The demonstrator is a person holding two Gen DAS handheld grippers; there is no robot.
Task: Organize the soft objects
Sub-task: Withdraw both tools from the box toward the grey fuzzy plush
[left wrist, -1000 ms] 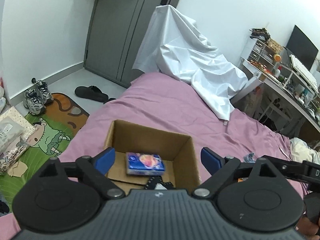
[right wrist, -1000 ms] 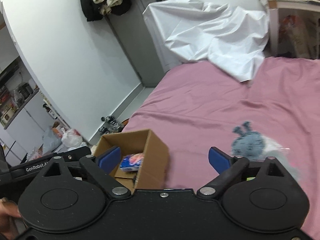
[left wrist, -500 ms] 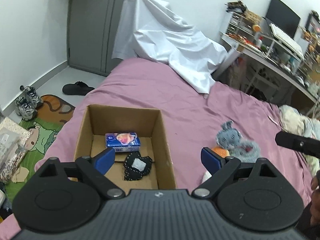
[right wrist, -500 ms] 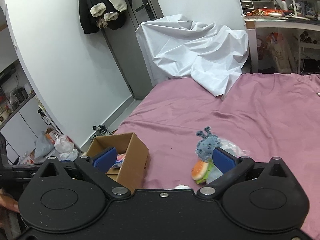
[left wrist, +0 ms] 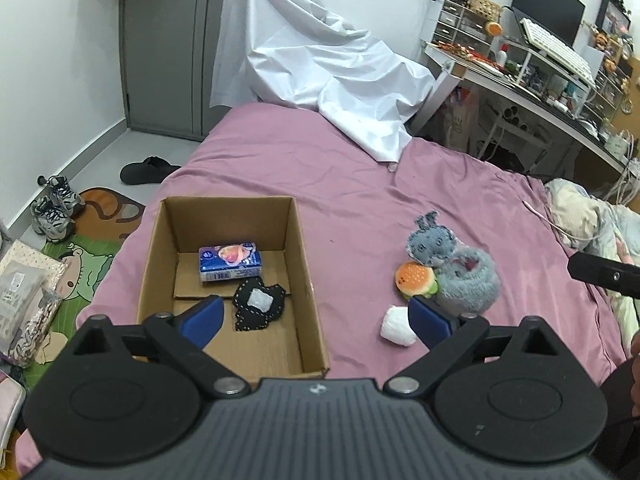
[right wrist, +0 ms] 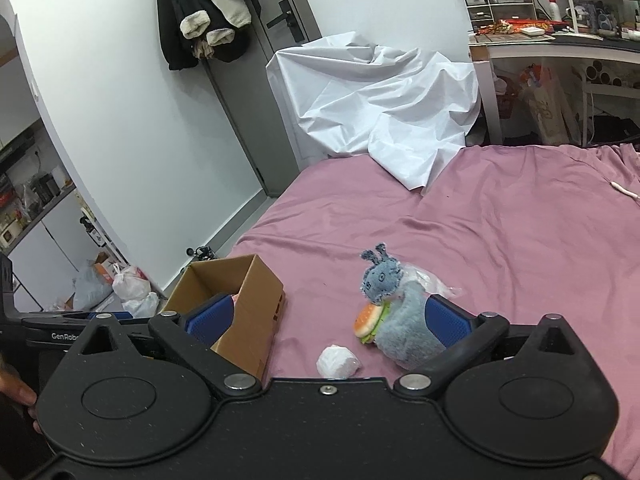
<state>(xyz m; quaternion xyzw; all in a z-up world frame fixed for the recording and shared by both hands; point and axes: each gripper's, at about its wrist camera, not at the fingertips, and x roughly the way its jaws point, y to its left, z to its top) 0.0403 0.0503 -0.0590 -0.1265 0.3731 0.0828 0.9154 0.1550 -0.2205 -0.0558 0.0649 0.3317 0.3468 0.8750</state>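
Pink-sheeted bed (left wrist: 360, 184) carries open cardboard box (left wrist: 308, 280), grey plush toy (left wrist: 452, 268) touching burger toy (left wrist: 414, 278), white wad (left wrist: 396, 326) nearby, white sheet (left wrist: 328, 72) draped at far end.

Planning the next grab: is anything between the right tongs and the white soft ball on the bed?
Nothing visible. The right tongs are open, and the white ball lies on bare pink bedspread just ahead. The grey plush sits to its right, the cardboard box to its left.

Brown cardboard box (left wrist: 306, 264); blue tissue pack (left wrist: 229, 260) with peach print; black patch (left wrist: 259, 305), white-stitched, pale centre. Mauve-pink bed sheet (left wrist: 344, 184). Grey-blue plush (left wrist: 434, 243), orange-green burger toy (left wrist: 415, 278), white wad (left wrist: 396, 325). Blue-padded black tongs (left wrist: 310, 318). White drape (left wrist: 320, 64).
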